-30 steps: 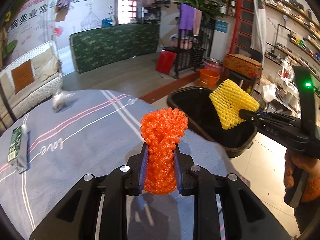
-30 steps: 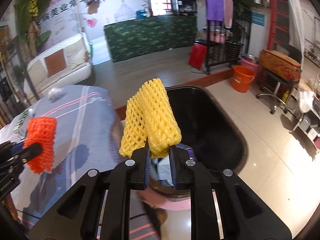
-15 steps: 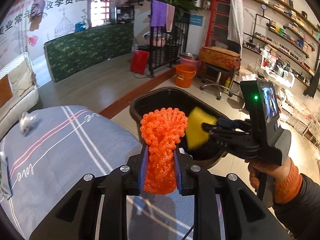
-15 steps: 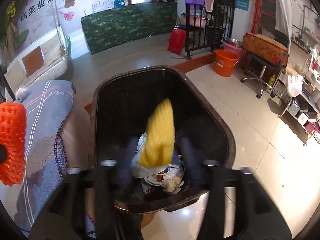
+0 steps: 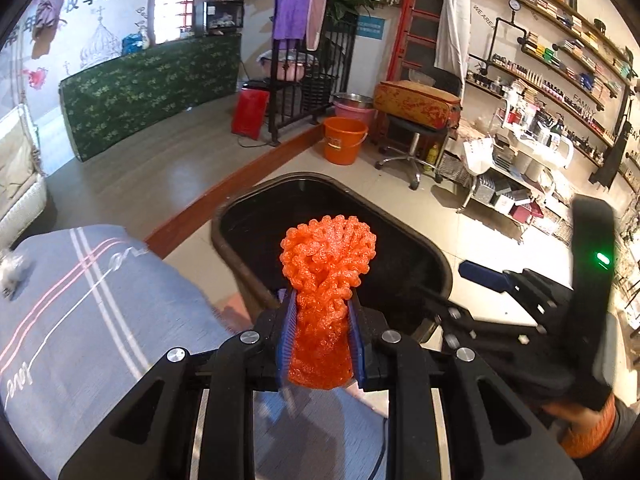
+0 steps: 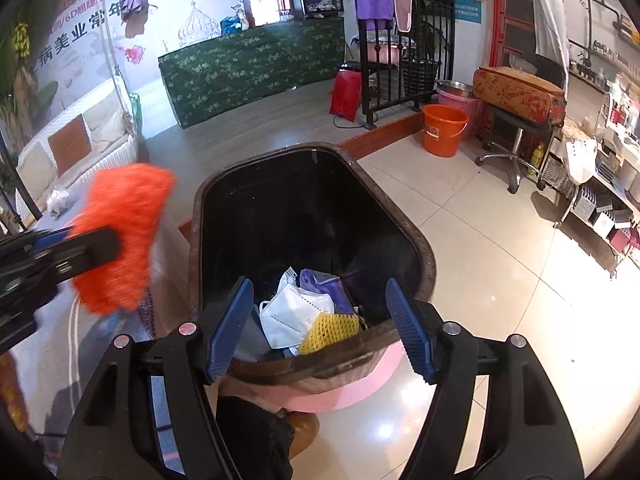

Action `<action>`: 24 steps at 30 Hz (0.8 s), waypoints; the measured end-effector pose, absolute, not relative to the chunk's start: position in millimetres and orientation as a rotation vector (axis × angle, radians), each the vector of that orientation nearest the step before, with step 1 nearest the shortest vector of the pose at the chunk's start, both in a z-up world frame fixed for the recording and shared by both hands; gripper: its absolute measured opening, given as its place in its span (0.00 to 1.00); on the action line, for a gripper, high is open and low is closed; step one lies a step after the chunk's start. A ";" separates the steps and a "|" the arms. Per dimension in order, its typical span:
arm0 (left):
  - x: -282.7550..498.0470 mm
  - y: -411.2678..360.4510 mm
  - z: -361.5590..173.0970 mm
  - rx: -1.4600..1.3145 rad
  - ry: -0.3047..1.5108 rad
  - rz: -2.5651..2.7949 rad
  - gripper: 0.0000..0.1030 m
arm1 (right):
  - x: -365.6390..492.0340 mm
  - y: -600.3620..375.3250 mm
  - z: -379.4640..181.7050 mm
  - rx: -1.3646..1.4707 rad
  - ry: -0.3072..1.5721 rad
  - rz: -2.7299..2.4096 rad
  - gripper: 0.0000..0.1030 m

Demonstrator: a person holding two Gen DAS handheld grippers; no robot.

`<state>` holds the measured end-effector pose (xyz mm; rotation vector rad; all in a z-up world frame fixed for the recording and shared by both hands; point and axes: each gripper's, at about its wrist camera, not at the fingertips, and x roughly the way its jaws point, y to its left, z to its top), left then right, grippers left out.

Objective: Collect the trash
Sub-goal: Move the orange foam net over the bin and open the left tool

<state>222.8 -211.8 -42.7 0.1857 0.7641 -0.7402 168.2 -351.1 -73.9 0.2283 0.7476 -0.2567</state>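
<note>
My left gripper (image 5: 322, 326) is shut on an orange foam net (image 5: 326, 280) and holds it at the near rim of the black trash bin (image 5: 256, 216). The net also shows blurred in the right wrist view (image 6: 124, 232), left of the bin (image 6: 312, 364). My right gripper (image 6: 318, 328) is open and empty, just above the bin's near rim. A yellow foam net (image 6: 330, 330) lies inside the bin beside a white face mask (image 6: 294, 312) and purple wrapping. The right gripper also shows in the left wrist view (image 5: 486, 276), to the right of the bin.
A table with a grey striped cloth (image 5: 80, 300) lies to the left of the bin, with a crumpled white scrap (image 5: 12, 270) on it. On the tiled floor beyond stand an orange bucket (image 5: 344, 140), a stool with a patterned case (image 5: 416, 104) and shelves at the right.
My right gripper opened and the yellow foam net dropped into the bin. My left gripper carried the orange net from over the table toward the bin's edge.
</note>
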 end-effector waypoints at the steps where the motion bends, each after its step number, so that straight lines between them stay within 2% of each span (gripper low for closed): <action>1: 224.0 -216.7 -43.7 0.189 0.769 -0.749 0.23 | 166.1 -351.6 -72.6 0.229 0.745 -0.259 0.67; 17: 247.7 -267.8 -60.8 0.255 0.846 -0.789 0.25 | 131.1 -380.8 -73.1 0.256 0.739 -0.350 0.68; 19: 251.3 -271.1 -63.8 0.245 0.869 -0.781 0.31 | 129.3 -383.4 -73.5 0.262 0.741 -0.355 0.68; 21: 254.6 -273.1 -65.4 0.241 0.885 -0.774 0.47 | 129.8 -386.1 -74.4 0.268 0.743 -0.359 0.68; 22: 255.4 -273.8 -65.0 0.236 0.890 -0.780 0.52 | 129.6 -386.6 -74.4 0.270 0.744 -0.361 0.68; 24: 254.4 -273.4 -63.6 0.223 0.886 -0.777 0.70 | 130.4 -387.9 -74.5 0.272 0.745 -0.364 0.68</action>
